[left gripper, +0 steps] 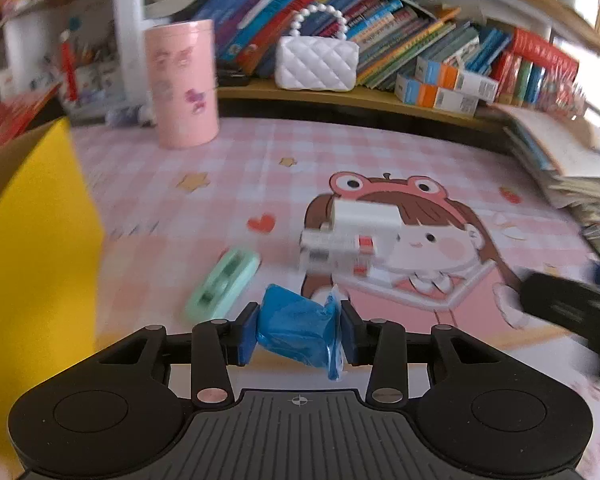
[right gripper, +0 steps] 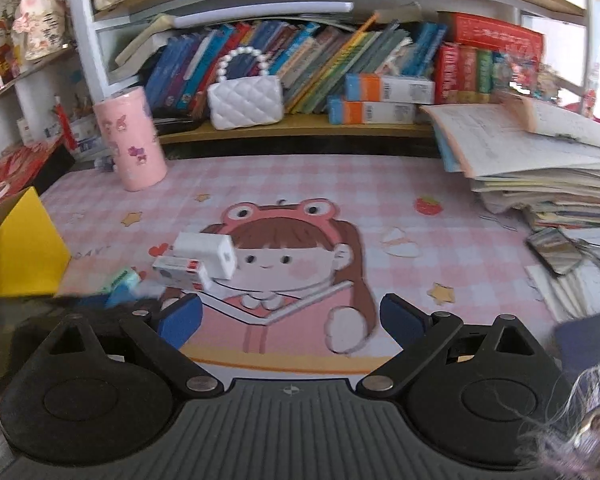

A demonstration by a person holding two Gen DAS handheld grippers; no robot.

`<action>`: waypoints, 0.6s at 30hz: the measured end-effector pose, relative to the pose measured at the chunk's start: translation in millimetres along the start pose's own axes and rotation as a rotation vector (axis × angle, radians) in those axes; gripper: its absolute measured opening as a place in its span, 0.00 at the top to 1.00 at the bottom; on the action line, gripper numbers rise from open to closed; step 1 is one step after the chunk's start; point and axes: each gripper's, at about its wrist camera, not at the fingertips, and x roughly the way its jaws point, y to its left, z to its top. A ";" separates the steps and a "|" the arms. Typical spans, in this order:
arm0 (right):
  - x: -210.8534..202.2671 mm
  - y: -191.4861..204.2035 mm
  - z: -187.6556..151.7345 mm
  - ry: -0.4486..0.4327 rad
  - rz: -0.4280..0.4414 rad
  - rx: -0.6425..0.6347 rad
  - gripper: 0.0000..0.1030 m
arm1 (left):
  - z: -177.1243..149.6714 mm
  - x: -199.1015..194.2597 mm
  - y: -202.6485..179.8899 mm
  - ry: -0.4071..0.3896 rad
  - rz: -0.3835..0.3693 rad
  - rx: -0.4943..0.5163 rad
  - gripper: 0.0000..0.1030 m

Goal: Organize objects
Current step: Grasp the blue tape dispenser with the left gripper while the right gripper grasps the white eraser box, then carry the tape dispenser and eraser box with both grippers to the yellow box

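Spreading across the table [right gripper: 440, 184], a pink checked mat with a cartoon girl carries the clutter still to be sorted; a yellow box [left gripper: 40, 232] stands at the table's left edge, open at the top, and looks the likely place for small items; a pink cylinder [left gripper: 184, 84] stands upright near the far left corner; two stacked white cartons [left gripper: 348, 236] lie near the middle of the table, light and stiff by the look of them, best gripped across their long flat sides; a mint-green tape dispenser [left gripper: 224, 284] lies between the cartons and the yellow box, hard-shelled and probably slippery; smallest, a blue wrapped packet [left gripper: 296, 328] sits near the front edge, clenched in the left gripper [left gripper: 300, 330], pads pressing both sides; its crinkled film looks soft and light, so a gentle squeeze across the middle should do; the right gripper [right gripper: 290, 320] hangs over the mat with jaws spread wide and nothing between them.
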 end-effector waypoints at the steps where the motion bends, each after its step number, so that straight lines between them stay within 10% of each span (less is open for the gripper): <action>1: 6.0 4.0 0.2 0.003 0.014 -0.009 0.08 | -5.6 -11.1 3.6 0.005 -0.011 -0.007 0.62; 7: 52.5 37.5 0.2 0.034 0.098 -0.060 0.41 | -37.5 -53.6 11.6 0.031 0.018 0.031 0.62; 18: 114.3 85.8 2.7 0.064 0.091 -0.095 0.44 | -62.1 -90.6 34.7 0.058 0.059 -0.047 0.62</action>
